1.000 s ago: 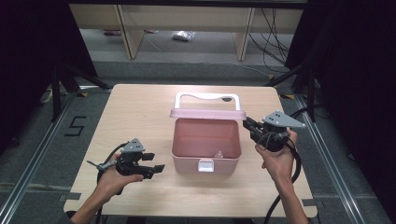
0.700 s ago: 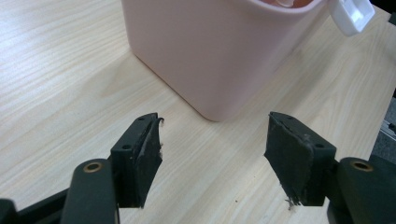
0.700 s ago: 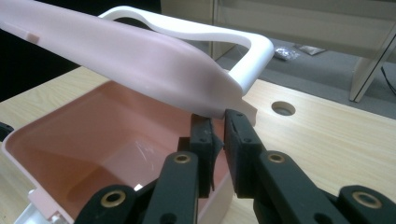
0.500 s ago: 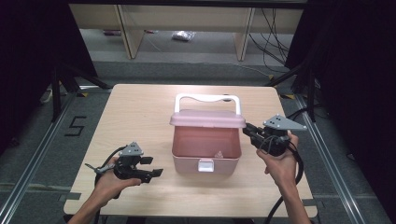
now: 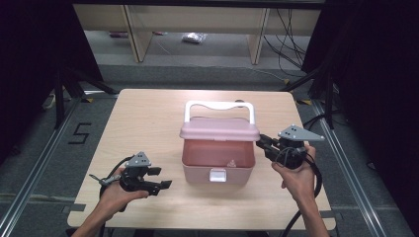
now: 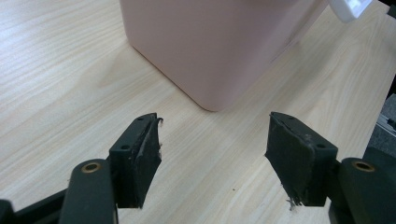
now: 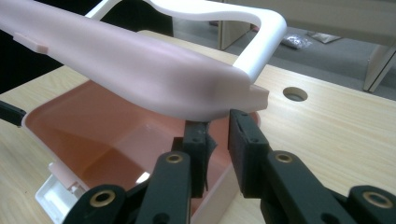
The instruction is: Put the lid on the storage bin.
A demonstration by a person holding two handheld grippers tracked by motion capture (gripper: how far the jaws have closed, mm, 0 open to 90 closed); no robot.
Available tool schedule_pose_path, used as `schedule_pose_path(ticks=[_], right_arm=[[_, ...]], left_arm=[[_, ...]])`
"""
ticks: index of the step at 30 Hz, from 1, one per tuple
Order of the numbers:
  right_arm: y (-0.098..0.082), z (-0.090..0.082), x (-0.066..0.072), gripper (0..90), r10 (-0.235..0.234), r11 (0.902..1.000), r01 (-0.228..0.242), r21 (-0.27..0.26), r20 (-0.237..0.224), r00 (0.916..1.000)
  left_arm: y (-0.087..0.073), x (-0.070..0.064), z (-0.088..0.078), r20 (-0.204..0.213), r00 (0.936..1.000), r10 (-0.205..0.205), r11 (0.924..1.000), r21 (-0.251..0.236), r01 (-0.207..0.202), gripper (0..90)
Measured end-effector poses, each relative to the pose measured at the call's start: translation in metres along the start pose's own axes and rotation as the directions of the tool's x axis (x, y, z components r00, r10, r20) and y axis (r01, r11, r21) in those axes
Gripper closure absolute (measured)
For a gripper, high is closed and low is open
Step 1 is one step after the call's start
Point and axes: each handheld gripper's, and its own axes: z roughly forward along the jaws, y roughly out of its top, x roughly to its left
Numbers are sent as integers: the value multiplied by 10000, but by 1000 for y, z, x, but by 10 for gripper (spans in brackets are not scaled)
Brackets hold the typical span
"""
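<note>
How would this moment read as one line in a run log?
box: lid half down | right gripper: under lid edge, jaws just opening | left gripper: open, beside box

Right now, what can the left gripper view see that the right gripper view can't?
Left gripper view: the pink plastic box from outside, its smooth corner, and the left gripper, jaws wide apart over bare light wooden table. Right gripper view: the half-raised pink lid, white handle, the box's inside, a round table hole, and the right gripper, jaws just opening, nothing clamped between them. Both: the box and the table.
</note>
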Motion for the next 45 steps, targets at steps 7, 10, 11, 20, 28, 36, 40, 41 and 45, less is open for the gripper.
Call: schedule_pose_path(ticks=[7, 10, 11, 20, 28, 36, 40, 41, 45], right_arm=[[-6, -1, 2, 745, 264, 9994, -260, 247, -197, 9995], [-8, -2, 3, 732, 223, 9993, -220, 303, -87, 9997], [-8, -3, 2, 728, 32, 9994, -27, 350, -146, 9999], [-15, -4, 5, 695, 304, 9977, -290, 612, -219, 9993], [-22, -3, 5, 671, 164, 9972, -139, 733, -338, 9993], [-28, -3, 4, 646, 8, 9967, 12, 808, -253, 9997], [-30, -3, 5, 635, 208, 9951, -167, 972, -416, 9989], [-31, -5, 6, 632, 325, 9940, -291, 1051, -308, 9990], [-35, -4, 5, 615, 206, 9941, -165, 1068, -375, 9991]], left_arm=[[-3, -2, 2, 66, 9999, -101, 9999, -55, 102, 311], [-4, -2, 2, 4, 10000, 12, 9999, 132, -12, 298], [-4, -1, 2, -17, 10000, 91, 9998, 161, -91, 291], [-9, -4, 0, -115, 9999, -91, 9999, 129, 93, 245], [-16, -5, -2, -563, 9984, 62, 9996, 295, -45, 177], [-22, -7, -1, -638, 9977, 237, 9982, 572, -200, 173], [-24, -6, 0, -646, 9979, 107, 9985, 544, -71, 173], [-24, -6, -1, -712, 9973, 164, 9978, 654, -118, 174], [-26, -6, 0, -588, 9981, 203, 9975, 694, -162, 179]])
